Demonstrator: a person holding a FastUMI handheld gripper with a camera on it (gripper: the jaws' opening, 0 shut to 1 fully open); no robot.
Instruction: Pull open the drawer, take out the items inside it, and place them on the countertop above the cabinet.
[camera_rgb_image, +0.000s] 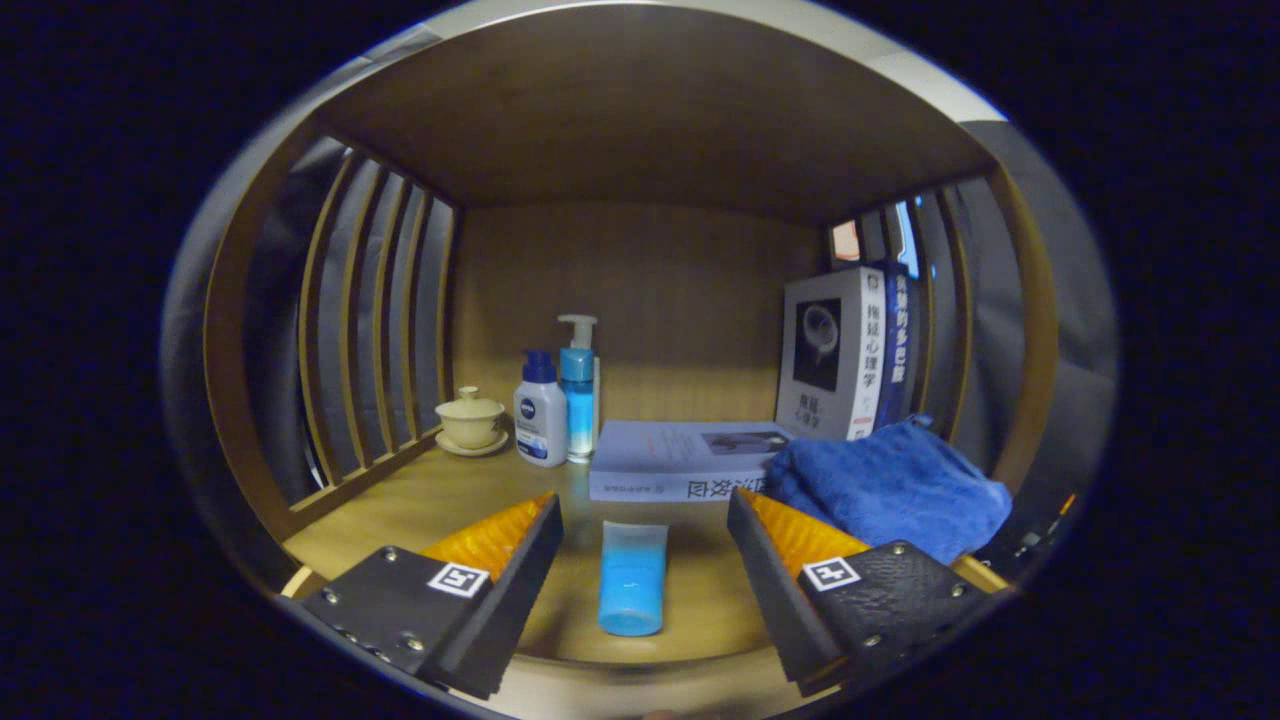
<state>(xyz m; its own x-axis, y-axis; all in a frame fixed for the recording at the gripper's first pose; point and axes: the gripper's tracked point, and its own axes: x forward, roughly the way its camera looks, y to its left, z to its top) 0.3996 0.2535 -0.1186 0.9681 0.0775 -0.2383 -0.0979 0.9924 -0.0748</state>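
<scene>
While the tongs (645, 520) gape wide, a blue tube (632, 578) lies between; towel (890, 487) right.

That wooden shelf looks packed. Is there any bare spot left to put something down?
Yes: bare wood lies on the shelf between the lidded cup and the near claw finger, and around the blue tube lying between the fingers of the open claw. It is crowded behind: two bottles, a flat book, upright books and a blue towel.
</scene>
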